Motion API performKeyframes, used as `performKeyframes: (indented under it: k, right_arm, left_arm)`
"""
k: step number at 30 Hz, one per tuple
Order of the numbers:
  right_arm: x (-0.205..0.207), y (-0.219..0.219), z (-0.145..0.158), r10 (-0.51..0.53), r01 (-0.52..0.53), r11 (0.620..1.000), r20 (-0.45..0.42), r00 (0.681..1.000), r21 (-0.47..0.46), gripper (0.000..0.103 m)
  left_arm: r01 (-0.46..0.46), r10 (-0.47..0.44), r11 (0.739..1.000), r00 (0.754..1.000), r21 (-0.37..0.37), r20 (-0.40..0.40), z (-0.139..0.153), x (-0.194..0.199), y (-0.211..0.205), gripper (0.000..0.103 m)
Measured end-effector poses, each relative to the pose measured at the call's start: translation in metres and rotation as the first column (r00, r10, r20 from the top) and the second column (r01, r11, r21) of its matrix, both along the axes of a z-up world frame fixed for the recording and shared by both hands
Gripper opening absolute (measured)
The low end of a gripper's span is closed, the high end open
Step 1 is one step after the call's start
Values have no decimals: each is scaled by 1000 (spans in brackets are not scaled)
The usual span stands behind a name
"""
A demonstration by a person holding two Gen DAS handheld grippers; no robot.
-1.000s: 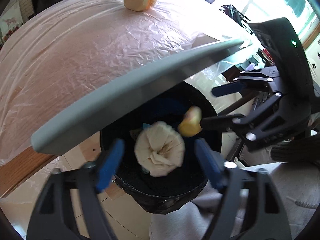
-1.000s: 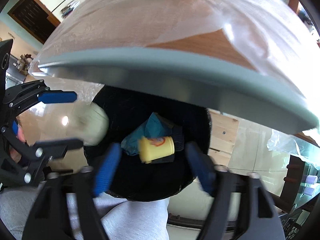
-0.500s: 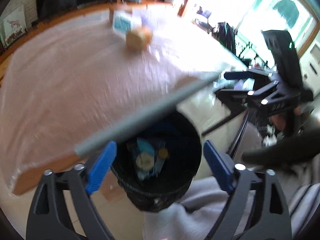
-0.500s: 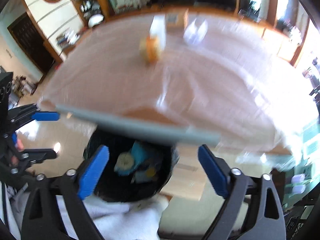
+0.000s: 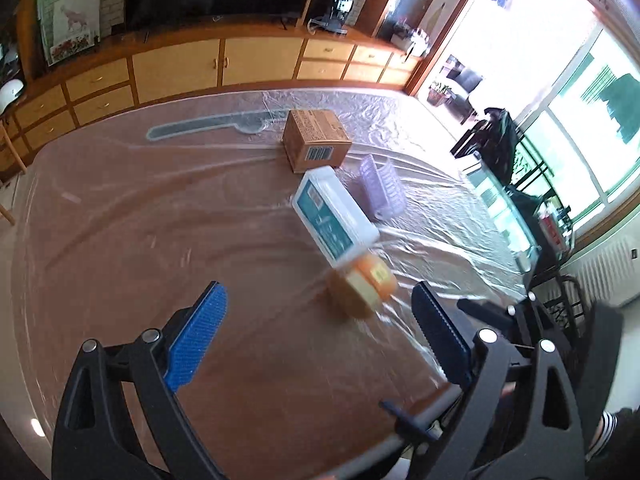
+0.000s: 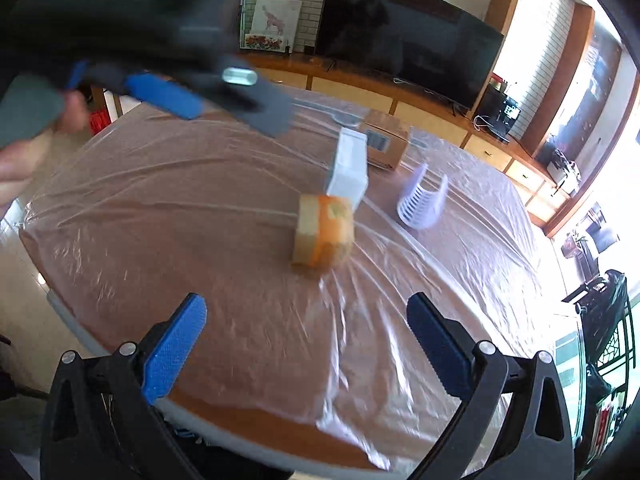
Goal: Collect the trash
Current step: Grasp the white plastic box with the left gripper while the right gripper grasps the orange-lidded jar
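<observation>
An orange and tan carton (image 5: 362, 284) (image 6: 323, 231) lies on its side on the plastic-covered table (image 5: 160, 220) (image 6: 200, 208). A white and teal box (image 5: 334, 216) (image 6: 347, 168) lies just behind it. A brown cardboard box (image 5: 316, 139) (image 6: 385, 141) and a pale purple plastic basket (image 5: 382, 187) (image 6: 424, 200) lie farther back. My left gripper (image 5: 320, 336) is open and empty, above the table's near edge. My right gripper (image 6: 306, 344) is open and empty, short of the carton. The left gripper also shows at the upper left of the right wrist view (image 6: 168, 94).
Wooden cabinets (image 5: 180, 68) and a dark TV (image 6: 404, 52) stand behind the table. A grey knife-shaped mark (image 5: 208, 128) lies under the plastic at the far side. A black chair (image 5: 492, 136) and a glass side table (image 5: 504, 208) stand to the right.
Both grippers rose from over the black trash bin below the table edge to above the tabletop. The crumpled paper and yellow cup they released stayed in the bin, now out of view.
</observation>
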State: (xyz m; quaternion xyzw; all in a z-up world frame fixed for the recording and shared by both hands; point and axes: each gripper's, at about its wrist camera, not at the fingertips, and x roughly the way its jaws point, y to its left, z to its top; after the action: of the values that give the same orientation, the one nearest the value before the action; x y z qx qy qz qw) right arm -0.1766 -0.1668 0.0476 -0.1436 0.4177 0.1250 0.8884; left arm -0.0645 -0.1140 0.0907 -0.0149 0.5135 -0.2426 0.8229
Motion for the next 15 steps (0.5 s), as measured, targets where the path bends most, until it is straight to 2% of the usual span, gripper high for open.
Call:
performKeyframes:
  k: [3,7,10,15]
  right_arm:
    - [17,7,-4,6,-6,1000,-7,1000,0,98]
    - [38,7,-7,8,-7,999,-30,1000,39,96]
    - [50,11,-11,14,-13,999,-32,999,35,94]
    - [65,17,-17,5,-4,1000,-49,999,17,84]
  left_arm:
    - [25,-25,1000,999,16,-36,-8,31,-22,94]
    - [46,-46,999,991,3,-126,-27,66,-35,94]
    - [37,-37,999,981,-6,-191,-39,81,-45,94]
    - [29,-25,1000,964,9,-266,-55,94,-49,82]
